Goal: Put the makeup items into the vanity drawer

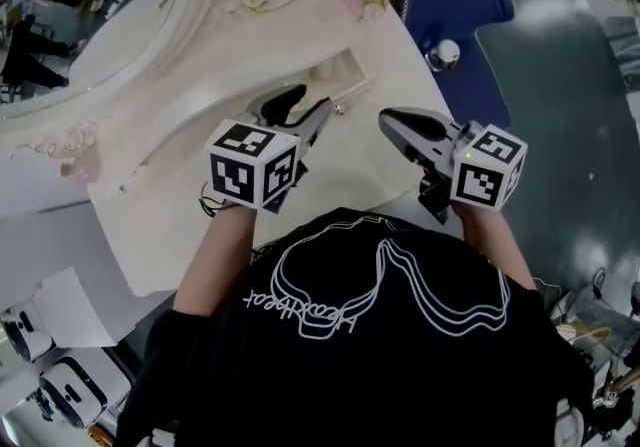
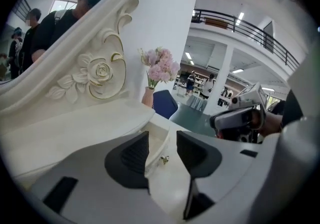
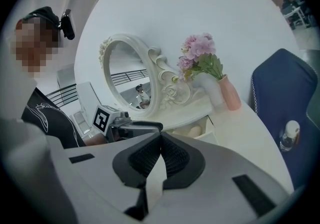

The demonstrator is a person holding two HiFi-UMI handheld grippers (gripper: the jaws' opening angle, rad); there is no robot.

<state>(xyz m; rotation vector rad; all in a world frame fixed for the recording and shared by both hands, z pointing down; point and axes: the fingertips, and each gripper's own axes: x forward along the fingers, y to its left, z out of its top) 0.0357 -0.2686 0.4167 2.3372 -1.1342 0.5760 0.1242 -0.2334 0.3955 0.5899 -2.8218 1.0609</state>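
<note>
To close up well, hold left tongs (image 1: 303, 105) apart and empty just by the open drawer (image 1: 345, 90), then push its front near the knob (image 2: 163, 159), slow and straight. Right tongs (image 1: 392, 123) pressed together, empty. Peach item (image 3: 196, 130) lying inside.

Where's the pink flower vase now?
Right gripper view, right of centre: the pink vase of flowers stands on the cream vanity top, near the oval mirror.

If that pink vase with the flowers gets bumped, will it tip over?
Probably: the pink vase looks tall and narrow under a wide bunch of flowers, so likely top-heavy. Its surface looks smooth, so perhaps slippery and breakable.
</note>
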